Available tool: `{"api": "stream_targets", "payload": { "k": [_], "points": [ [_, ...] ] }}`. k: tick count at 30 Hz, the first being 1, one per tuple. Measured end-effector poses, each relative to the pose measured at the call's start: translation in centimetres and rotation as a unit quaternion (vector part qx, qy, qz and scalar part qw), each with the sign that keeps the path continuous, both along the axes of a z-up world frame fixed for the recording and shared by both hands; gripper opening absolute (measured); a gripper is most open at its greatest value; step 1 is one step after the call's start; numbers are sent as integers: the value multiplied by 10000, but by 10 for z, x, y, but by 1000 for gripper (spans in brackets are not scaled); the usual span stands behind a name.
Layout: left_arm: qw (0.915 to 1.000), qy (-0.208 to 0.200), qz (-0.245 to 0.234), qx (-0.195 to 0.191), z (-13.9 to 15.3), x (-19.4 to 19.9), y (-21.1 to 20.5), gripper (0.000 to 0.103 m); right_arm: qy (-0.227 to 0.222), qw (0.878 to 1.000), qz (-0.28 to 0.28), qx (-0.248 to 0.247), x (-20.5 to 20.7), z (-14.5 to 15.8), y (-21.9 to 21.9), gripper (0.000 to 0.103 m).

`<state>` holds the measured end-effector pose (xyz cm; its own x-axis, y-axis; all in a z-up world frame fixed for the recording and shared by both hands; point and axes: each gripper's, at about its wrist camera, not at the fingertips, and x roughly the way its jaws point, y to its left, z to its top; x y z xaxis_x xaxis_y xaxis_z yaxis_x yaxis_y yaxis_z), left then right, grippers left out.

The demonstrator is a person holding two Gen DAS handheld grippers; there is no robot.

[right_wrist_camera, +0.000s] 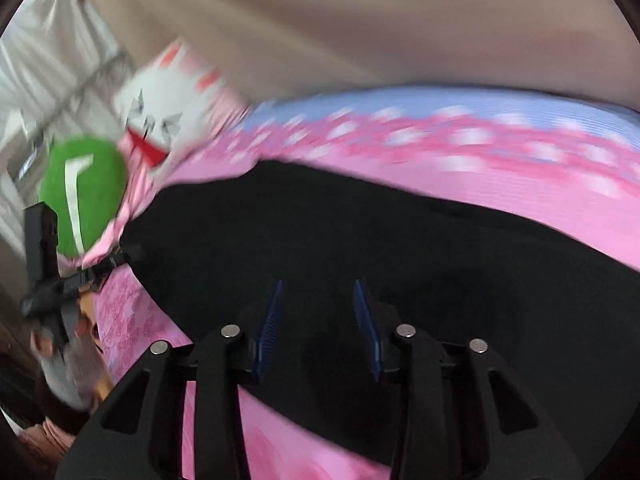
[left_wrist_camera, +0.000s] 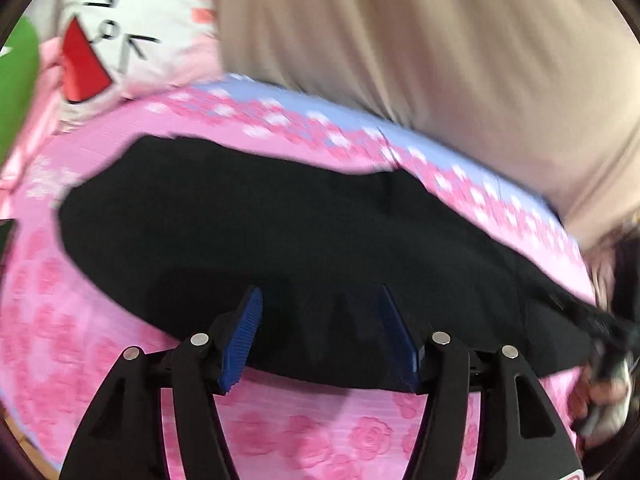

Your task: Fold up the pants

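Black pants lie spread flat on a pink rose-patterned bedspread. In the left wrist view my left gripper is open, its blue pads over the near edge of the pants, holding nothing. The right gripper shows blurred at the far right edge. In the right wrist view the pants fill the middle, and my right gripper is open above their near edge, empty. The left gripper shows blurred at the left edge there. Both views are motion-blurred.
A white cat-face pillow with a red patch lies at the head of the bed, next to a green cushion. A beige wall or curtain runs behind the bed. The bedspread has a blue band at the far side.
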<state>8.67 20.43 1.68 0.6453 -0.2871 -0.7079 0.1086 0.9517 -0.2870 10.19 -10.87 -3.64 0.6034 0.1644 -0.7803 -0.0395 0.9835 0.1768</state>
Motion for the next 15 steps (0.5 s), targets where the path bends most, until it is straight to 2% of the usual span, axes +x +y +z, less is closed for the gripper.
{"api": "stream_targets", "payload": {
  "k": [3, 5, 6, 7, 8, 10, 13, 15],
  "points": [
    [10000, -45, -56, 38, -15, 0, -14, 59, 211, 9996, 133, -127, 57, -15, 31, 33],
    [9998, -176, -19, 46, -23, 1, -15, 63, 345, 9988, 38, -351, 87, -28, 39, 32],
    [9996, -259, 11, 64, -27, 0, -16, 63, 434, 9977, -52, -512, 102, -36, 40, 30],
    [9996, -272, -2, 106, -28, 1, -17, 64, 488, 9957, -219, -754, 120, -47, 35, 21],
    [9993, -351, -28, 133, -27, 0, -20, 64, 269, 9962, -278, -786, 129, -48, 29, 17],
    [9986, -480, -34, 203, -25, -4, -22, 69, 243, 9968, -409, -639, 140, -47, 23, 14],
    [9982, -548, -100, 240, -24, -6, -25, 77, 227, 9964, -497, -651, 146, -40, 24, 14],
    [9983, -558, -92, 167, -24, -6, -22, 78, 111, 9962, -583, -644, 140, -34, 24, 15]
  ]
}}
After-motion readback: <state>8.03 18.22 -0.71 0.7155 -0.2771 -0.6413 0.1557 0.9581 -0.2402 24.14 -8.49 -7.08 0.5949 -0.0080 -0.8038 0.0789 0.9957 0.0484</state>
